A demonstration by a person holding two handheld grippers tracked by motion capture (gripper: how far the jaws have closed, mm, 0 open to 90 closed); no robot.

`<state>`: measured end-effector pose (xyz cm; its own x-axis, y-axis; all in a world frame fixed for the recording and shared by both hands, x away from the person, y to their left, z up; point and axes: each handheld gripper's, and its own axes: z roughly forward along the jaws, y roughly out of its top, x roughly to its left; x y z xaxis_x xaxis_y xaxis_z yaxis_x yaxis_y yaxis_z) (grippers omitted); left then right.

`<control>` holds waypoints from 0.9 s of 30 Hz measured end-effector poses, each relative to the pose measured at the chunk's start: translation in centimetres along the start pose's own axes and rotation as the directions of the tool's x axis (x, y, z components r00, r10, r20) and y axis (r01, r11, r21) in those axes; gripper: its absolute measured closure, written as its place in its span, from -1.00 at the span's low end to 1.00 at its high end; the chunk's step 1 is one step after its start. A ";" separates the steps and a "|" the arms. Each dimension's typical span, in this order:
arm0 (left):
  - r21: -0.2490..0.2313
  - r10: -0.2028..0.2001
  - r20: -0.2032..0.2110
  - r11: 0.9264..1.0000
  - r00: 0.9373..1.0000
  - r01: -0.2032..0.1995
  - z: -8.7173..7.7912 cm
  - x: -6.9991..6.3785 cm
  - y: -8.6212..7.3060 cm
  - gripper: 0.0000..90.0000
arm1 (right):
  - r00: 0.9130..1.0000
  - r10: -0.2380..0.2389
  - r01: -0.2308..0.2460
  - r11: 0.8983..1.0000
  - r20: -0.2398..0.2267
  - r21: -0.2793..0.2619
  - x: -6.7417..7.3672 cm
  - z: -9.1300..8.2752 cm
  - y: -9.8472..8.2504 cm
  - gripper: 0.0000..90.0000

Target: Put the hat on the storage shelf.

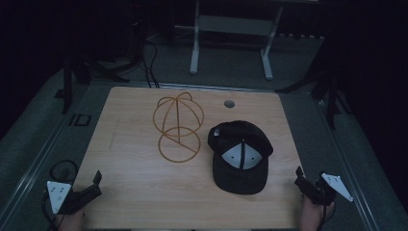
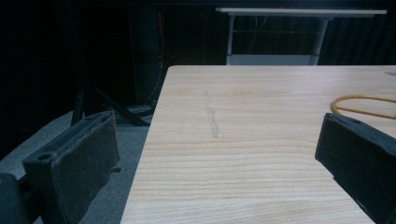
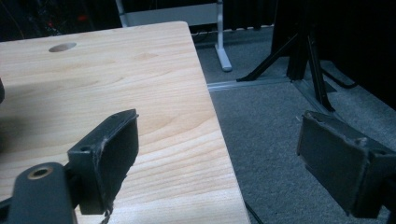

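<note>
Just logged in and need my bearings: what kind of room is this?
Probably a lab or recording studio: a lone wooden table on grey carpet, black curtains around it, tripod legs and a bare desk frame behind.

overhead view, two low gripper views, shared table [image 1: 144, 192]

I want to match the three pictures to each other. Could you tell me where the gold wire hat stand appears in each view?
High view: the wire hat stand stands left of the table's middle, beside the black cap.
Left gripper view: a curved piece of its base ring lies flat at the right edge, above the right jaw.
Right gripper view: it is not in this picture.
Shared landmark: the light wooden table, with its round hole near the far edge.
</note>
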<state>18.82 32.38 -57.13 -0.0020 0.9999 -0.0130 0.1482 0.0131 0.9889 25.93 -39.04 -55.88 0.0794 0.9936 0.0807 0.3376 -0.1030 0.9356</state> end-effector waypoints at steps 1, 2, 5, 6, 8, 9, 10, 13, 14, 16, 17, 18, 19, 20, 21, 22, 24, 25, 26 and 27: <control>0.000 0.000 0.000 1.000 1.000 0.000 0.0 0.0 0.0 -1.00 | 1.000 0.002 -0.002 1.000 -0.001 0.002 0.0 0.0 0.0 -0.72; -0.001 0.001 -0.001 1.000 1.000 -0.001 0.0 0.0 0.0 -1.00 | 1.000 0.004 -0.004 1.000 -0.001 0.004 0.0 0.0 0.0 -0.72; 0.011 0.027 -0.004 1.000 1.000 -0.027 0.0 -0.2 0.0 -1.00 | 1.000 0.010 -0.010 1.000 -0.016 0.010 -0.1 0.1 0.0 -0.72; 0.018 0.035 -0.007 0.999 0.999 -0.035 0.0 -0.3 0.1 -1.00 | 1.000 0.012 -0.012 1.000 -0.023 0.012 -0.1 0.1 0.0 -0.72; 0.024 0.055 -0.021 0.998 0.998 -0.054 0.0 -0.5 0.1 -1.00 | 0.999 0.018 -0.017 1.000 -0.036 0.013 -0.2 0.2 0.1 -0.72; 0.030 0.065 -0.028 0.997 0.997 -0.065 0.0 -0.5 0.1 -1.00 | 0.999 0.020 -0.019 1.000 -0.040 0.021 -0.2 0.2 0.1 -0.72; 0.034 0.070 -0.034 0.997 0.997 -0.069 0.0 -0.5 0.1 -1.00 | 0.999 0.012 -0.011 1.000 -0.041 0.025 -0.2 0.2 0.2 -0.72; 0.034 0.046 -0.028 0.998 0.999 -0.045 -0.1 -0.6 0.2 -1.00 | 0.998 -0.020 0.022 0.999 -0.064 0.027 0.2 -0.1 0.7 -0.72; 0.035 0.044 -0.025 0.998 0.999 -0.043 -0.1 -0.6 0.2 -1.00 | 0.996 -0.031 0.034 0.999 -0.078 0.029 0.4 -0.3 1.1 -0.72; 0.027 0.031 -0.017 0.999 0.999 -0.031 -0.2 -0.6 0.3 -1.00 | 0.994 -0.035 0.038 0.999 -0.102 0.021 0.8 -0.7 2.0 -0.72; 0.028 0.030 -0.016 0.999 0.999 -0.030 -0.2 -0.6 0.3 -1.00 | 0.992 -0.041 0.044 0.999 -0.120 0.018 1.1 -0.9 2.5 -0.72; 0.030 0.029 -0.016 0.999 0.999 -0.028 -0.2 -0.6 0.3 -1.00 | 0.990 -0.046 0.048 0.999 -0.130 0.013 1.4 -1.2 3.1 -0.72; 0.035 0.019 -0.011 0.999 1.000 -0.018 -0.2 -0.5 0.3 -1.00 | 0.989 -0.046 0.048 0.999 -0.140 0.011 1.7 -1.4 3.7 -0.72; 0.046 0.003 -0.003 0.999 1.000 -0.003 -0.2 -0.5 0.4 -1.00 | 0.986 -0.049 0.051 0.999 -0.156 0.009 2.0 -1.5 4.2 -0.72; 0.050 -0.010 0.000 0.999 1.000 0.010 -0.2 -0.6 0.4 -1.00 | 0.983 -0.046 0.046 0.999 -0.175 -0.002 2.3 -1.8 4.7 -0.72; 0.052 -0.017 0.007 0.999 1.000 0.017 -0.2 -0.6 0.4 -1.00 | 0.980 -0.048 0.047 0.999 -0.191 -0.012 2.7 -2.0 5.2 -0.72; 0.052 -0.017 0.023 0.999 1.000 0.015 -0.3 -0.7 0.5 -1.00 | 0.975 -0.067 0.063 0.998 -0.213 -0.025 3.5 -2.4 6.2 -0.71; 0.052 -0.015 0.028 0.999 0.999 0.014 -0.3 -0.7 0.5 -1.00 | 0.969 -0.077 0.072 0.997 -0.234 -0.028 3.8 -2.5 6.7 -0.71; 0.052 -0.018 0.032 0.999 0.999 0.016 -0.3 -0.8 0.6 -1.00 | 0.965 -0.090 0.087 0.996 -0.247 -0.025 4.2 -2.6 7.2 -0.71; 0.054 -0.020 0.038 0.998 0.999 0.018 -0.3 -0.9 0.6 -1.00 | 0.961 -0.102 0.100 0.995 -0.258 -0.021 4.6 -2.7 7.8 -0.71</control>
<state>18.57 31.53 -56.47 0.0325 0.9987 -0.0387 0.2009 0.0314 0.9791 26.42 -35.17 -47.33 -0.2003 0.9772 0.0705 0.3238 -0.0019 0.9461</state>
